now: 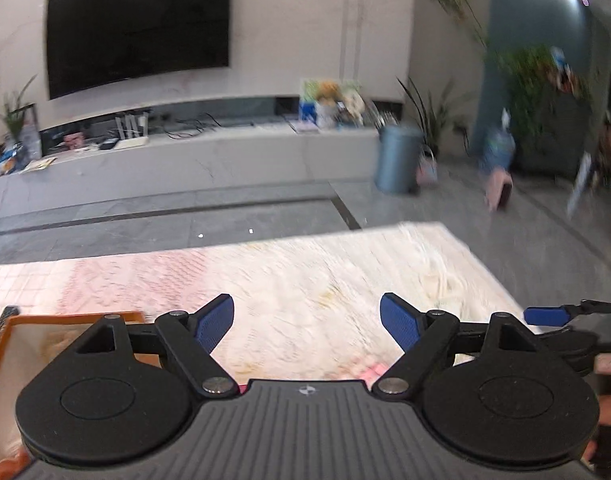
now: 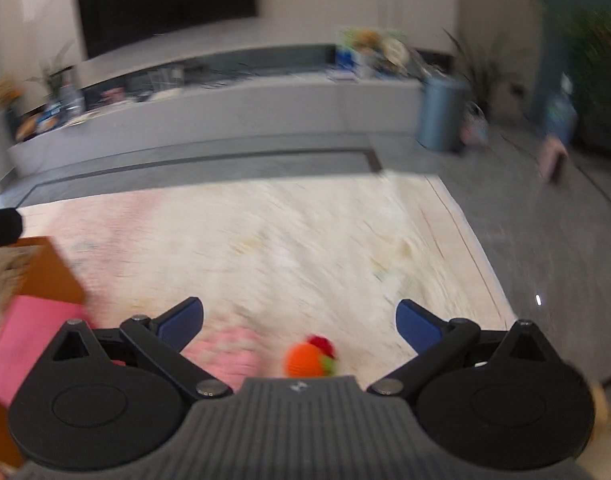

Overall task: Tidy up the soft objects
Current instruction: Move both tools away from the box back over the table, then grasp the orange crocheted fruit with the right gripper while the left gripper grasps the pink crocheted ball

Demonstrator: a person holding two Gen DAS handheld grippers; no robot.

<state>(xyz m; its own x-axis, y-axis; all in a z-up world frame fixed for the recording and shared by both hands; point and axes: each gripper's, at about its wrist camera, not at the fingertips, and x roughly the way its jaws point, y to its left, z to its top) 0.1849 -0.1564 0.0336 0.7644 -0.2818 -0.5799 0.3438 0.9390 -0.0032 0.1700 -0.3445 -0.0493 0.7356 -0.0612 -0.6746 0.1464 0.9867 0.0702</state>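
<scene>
In the left wrist view, an orange-rimmed box point(image 1: 71, 317) sits at the far left edge of the rug, partly hidden behind the gripper body. The left gripper point(image 1: 307, 322) hovers above a pale cream and pink rug point(image 1: 305, 276), its blue-padded fingers point(image 1: 215, 322) spread wide with nothing between them. A scrap of pink fabric point(image 1: 369, 372) shows just under its right-hand finger. At the far right, one blue pad of the other gripper pokes into the frame.

In the right wrist view, the same box point(image 2: 51, 276) appears at the left, with a pink block-shaped object point(image 2: 25, 344) lying against it; blur hides what it is. The right gripper point(image 2: 299, 326) also stands fully apart and holds nothing. Below it on the rug point(image 2: 305, 240) lie a pink soft item point(image 2: 229, 354) near the left finger and, just beside it toward the middle, an orange plush toy with red and green bits point(image 2: 307, 358).

Behind the rug, a wall-mounted television point(image 1: 137, 26), a low media shelf point(image 1: 209, 148) and a blue-grey bin point(image 1: 397, 158) stand.
</scene>
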